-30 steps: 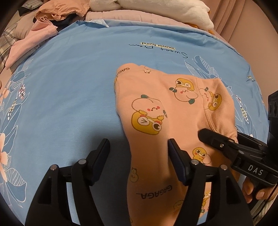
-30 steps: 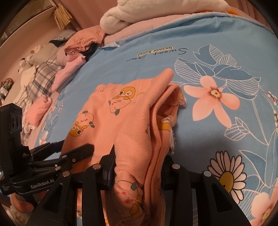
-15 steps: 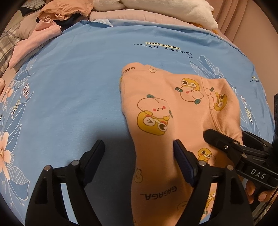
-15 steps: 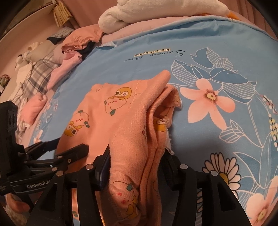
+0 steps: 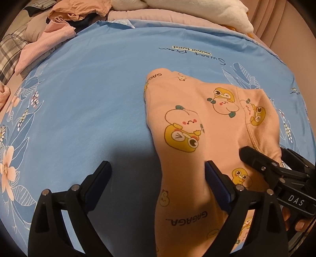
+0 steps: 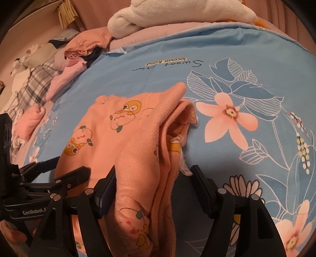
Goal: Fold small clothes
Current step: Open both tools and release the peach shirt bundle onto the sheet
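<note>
A: Where's the garment?
B: The peach cartoon-print garment (image 5: 199, 126) lies folded on the blue floral bed sheet (image 5: 88, 94), running from the middle of the left wrist view toward five o'clock. In the right wrist view its stacked edges bunch up at the centre.

A: And the tools?
B: The left tool (image 5: 158, 178) is spread and its jaws are opening; its one pad rests against the cloth's left edge, the other is well clear over bare sheet. The right tool (image 6: 152, 181) has jaws opening too, with the thick folded edge between them but no longer pinched.

A: So which step?
B: I'd judge a fold has just been laid and is being let go. Next probably calls for lifting both tools clear without dragging the layers, then taking the narrow end at six o'clock for another fold.

A: Surroundings?
B: A pile of clothes (image 6: 79, 49) at ten o'clock, a white plush blanket (image 6: 177, 15) at twelve, and a pink curtain behind.
</note>
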A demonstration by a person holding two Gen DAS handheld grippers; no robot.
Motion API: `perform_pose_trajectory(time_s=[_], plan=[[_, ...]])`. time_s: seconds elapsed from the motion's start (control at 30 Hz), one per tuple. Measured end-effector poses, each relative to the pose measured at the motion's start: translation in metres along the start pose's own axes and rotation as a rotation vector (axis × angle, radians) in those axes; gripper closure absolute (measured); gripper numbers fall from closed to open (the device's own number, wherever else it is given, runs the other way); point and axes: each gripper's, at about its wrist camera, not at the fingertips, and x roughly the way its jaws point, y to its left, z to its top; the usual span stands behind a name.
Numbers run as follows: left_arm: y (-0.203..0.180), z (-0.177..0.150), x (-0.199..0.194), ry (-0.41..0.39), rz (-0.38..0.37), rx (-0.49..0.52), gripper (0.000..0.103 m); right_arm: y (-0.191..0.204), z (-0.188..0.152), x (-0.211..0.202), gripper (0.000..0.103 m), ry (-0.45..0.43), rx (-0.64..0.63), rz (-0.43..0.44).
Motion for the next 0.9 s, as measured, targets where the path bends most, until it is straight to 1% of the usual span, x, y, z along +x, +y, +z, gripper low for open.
perform_pose_trajectory(time_s=[0.17,0.3,0.47,0.7,0.9], plan=[[0.0005,-0.0014,-0.0014,0.000,0.019,-0.003,0.004,-0.0010,-0.0003,-0.0009,0.027,0.000,0.007,-0.010],[0.0005,-0.0019,-0.0023,0.001,0.028,-0.002,0.002,-0.0018,-0.0008,-0.0016,0.023,-0.001,0.014,-0.022],[0.0028,-0.0022,-0.0028,0.004,0.036,-0.006,0.000,-0.0024,-0.0017,-0.0028,0.021,0.001,0.018,-0.030],[0.0059,-0.0016,-0.0025,0.014,0.040,-0.013,0.000,-0.0039,-0.0027,-0.0040,0.012,0.001,0.016,-0.064],[0.0076,-0.0025,-0.0030,0.017,0.039,-0.032,0.000,-0.0056,-0.0027,-0.0047,0.011,0.000,0.015,-0.063]])
